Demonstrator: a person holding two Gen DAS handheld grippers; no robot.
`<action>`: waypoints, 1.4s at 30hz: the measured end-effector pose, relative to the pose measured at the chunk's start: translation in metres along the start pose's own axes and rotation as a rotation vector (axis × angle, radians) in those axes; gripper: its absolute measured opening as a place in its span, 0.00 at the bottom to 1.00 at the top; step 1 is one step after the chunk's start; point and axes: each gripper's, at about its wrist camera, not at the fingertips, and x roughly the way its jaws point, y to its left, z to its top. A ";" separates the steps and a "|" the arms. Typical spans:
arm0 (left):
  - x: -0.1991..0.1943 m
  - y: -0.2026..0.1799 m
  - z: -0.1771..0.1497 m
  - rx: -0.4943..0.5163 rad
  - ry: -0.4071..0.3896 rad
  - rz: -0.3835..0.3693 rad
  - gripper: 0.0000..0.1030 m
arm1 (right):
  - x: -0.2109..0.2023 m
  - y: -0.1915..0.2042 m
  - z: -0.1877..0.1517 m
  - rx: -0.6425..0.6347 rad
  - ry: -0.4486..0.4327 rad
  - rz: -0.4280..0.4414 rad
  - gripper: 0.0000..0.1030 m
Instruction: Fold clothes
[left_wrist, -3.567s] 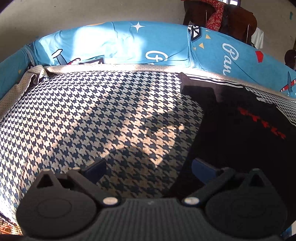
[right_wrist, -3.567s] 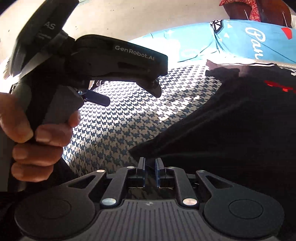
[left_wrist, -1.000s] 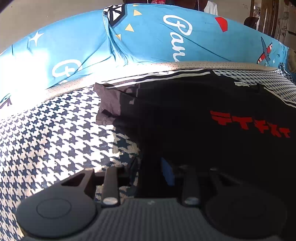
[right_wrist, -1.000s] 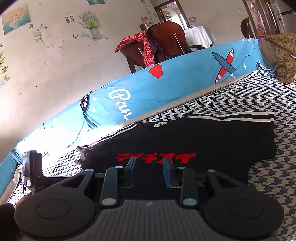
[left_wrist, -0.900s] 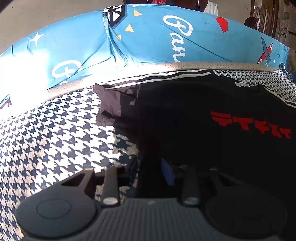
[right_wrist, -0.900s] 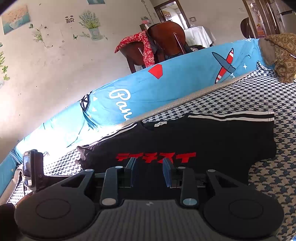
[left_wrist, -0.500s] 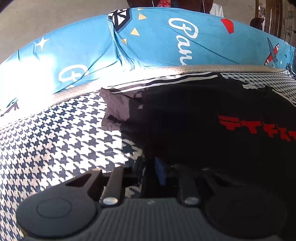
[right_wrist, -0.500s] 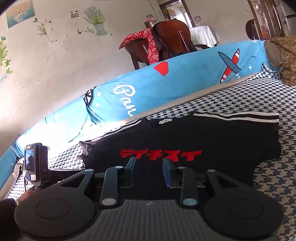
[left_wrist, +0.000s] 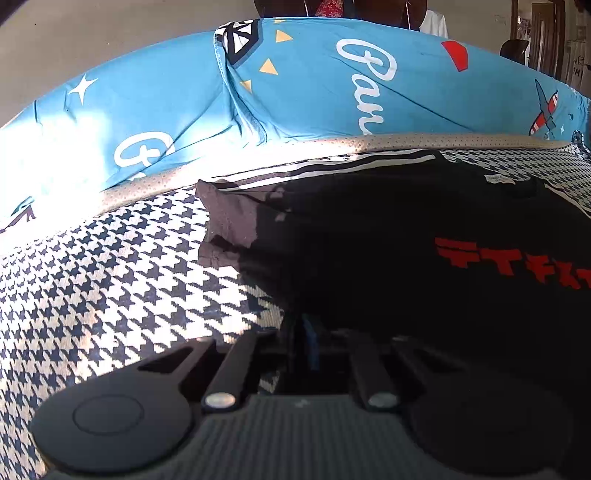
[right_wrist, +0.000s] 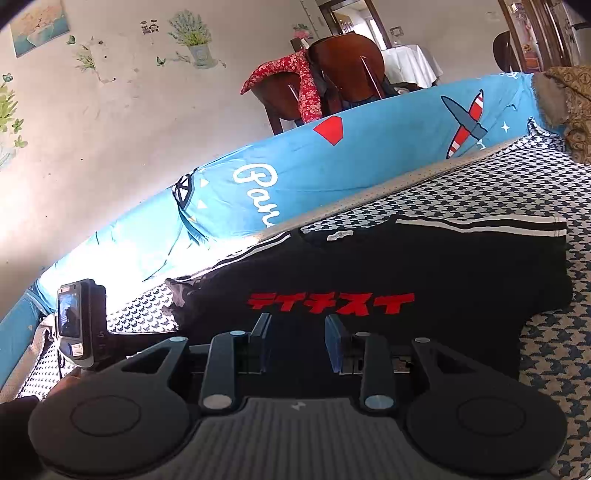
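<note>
Left wrist view: the left hand-held gripper (left_wrist: 301, 341) sits at the bottom centre of the frame, its two fingers drawn together on the near edge of the black T-shirt (left_wrist: 388, 236), with dark cloth caught between them (deep shadow hides the fingertips themselves). The shirt fills the right half of the frame, lying on a houndstooth cover (left_wrist: 110, 266) that spreads across the left half. Red lettering (left_wrist: 513, 264) shows at the right edge, and a white-striped sleeve (left_wrist: 325, 168) runs along the shirt's far side. Behind it, across the upper frame, rises a blue printed cushion (left_wrist: 295, 85) with white script and a small plane.

Right wrist view: the right hand-held gripper (right_wrist: 297, 345) stands at the lower centre with its blue-padded fingers (right_wrist: 334, 343) apart, nothing between them, just over the shirt's near edge. The black T-shirt (right_wrist: 461, 273) lies flat across the middle of the frame, red lettering (right_wrist: 330, 302) facing up, neck label toward the cushion, striped sleeve (right_wrist: 480, 225) reaching to the right. At the lower left, the camera unit of the other gripper (right_wrist: 79, 321) is visible. In the upper centre, a wooden chair (right_wrist: 343, 74) carries a red patterned cloth (right_wrist: 299, 85).
</note>
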 end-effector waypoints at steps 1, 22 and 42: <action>0.000 -0.001 0.000 0.007 -0.007 0.022 0.07 | 0.000 0.000 0.000 0.000 0.000 0.001 0.30; -0.031 0.014 0.006 -0.058 0.001 -0.024 0.09 | 0.003 -0.030 0.002 0.059 0.025 -0.104 0.31; -0.047 -0.010 -0.043 -0.010 0.077 -0.166 0.12 | -0.020 -0.110 0.012 0.233 0.008 -0.391 0.31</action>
